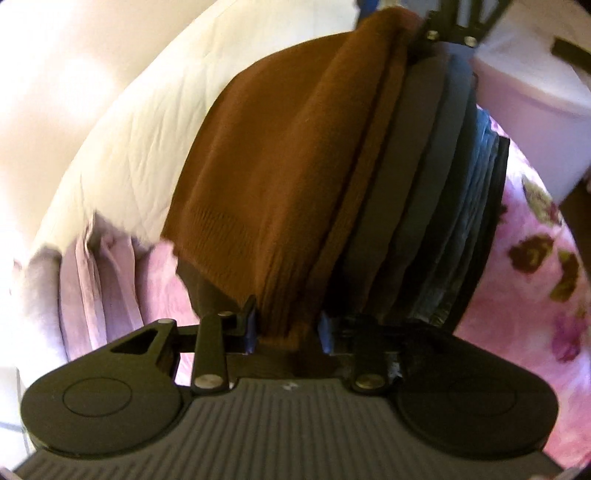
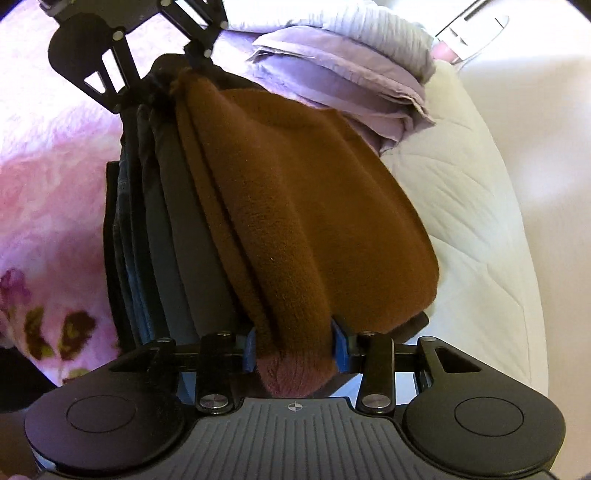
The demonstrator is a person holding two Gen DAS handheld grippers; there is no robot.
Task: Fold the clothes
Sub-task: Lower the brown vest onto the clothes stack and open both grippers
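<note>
A folded brown knit garment point(image 1: 273, 177) hangs stretched between my two grippers. My left gripper point(image 1: 286, 328) is shut on one end of it, the blue pads pinching the bunched fabric. My right gripper point(image 2: 295, 349) is shut on the other end point(image 2: 303, 229). Each gripper shows at the top of the other's view: the right one point(image 1: 448, 27) and the left one point(image 2: 147, 48). Right beside the brown garment is a stack of folded dark grey and blue clothes point(image 1: 436, 206), also in the right wrist view point(image 2: 162, 221).
A pink floral blanket point(image 1: 532, 266) covers the bed under the stack, also in the right wrist view point(image 2: 51, 206). A white quilted mattress point(image 2: 465, 206) lies on the other side. Folded lilac linen point(image 2: 354, 77) sits nearby. A white box point(image 1: 532, 96) stands at the upper right.
</note>
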